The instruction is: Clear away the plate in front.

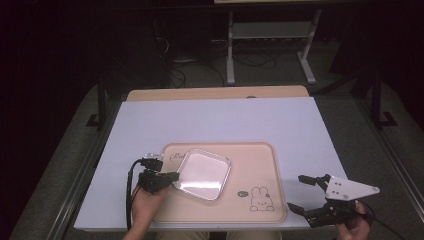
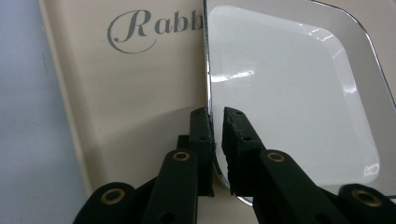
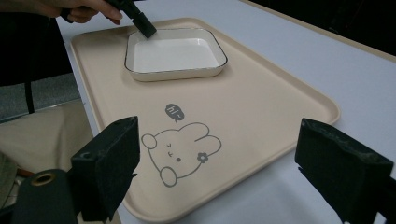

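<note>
A white square dish (image 1: pixel 202 172) with a dark rim lies flat at the left of a beige tray (image 1: pixel 250 170) printed with a rabbit. My left gripper (image 1: pixel 172 181) is at the dish's near left edge. In the left gripper view its jaws (image 2: pixel 217 116) straddle the rim of the dish (image 2: pixel 289 93) with a narrow gap, and the right pad stands off the rim. My right gripper (image 1: pixel 295 191) hovers wide open and holds nothing at the tray's right front corner. The right gripper view looks between its jaws (image 3: pixel 217 135) across the tray (image 3: pixel 257 102) to the dish (image 3: pixel 175 53) and the left gripper (image 3: pixel 147 30).
The tray sits on a white table top (image 1: pixel 225 120) with a wooden strip along its far edge. Bare table lies behind and on both sides of the tray. A white metal stand (image 1: pixel 270 35) and cables are on the floor beyond the table.
</note>
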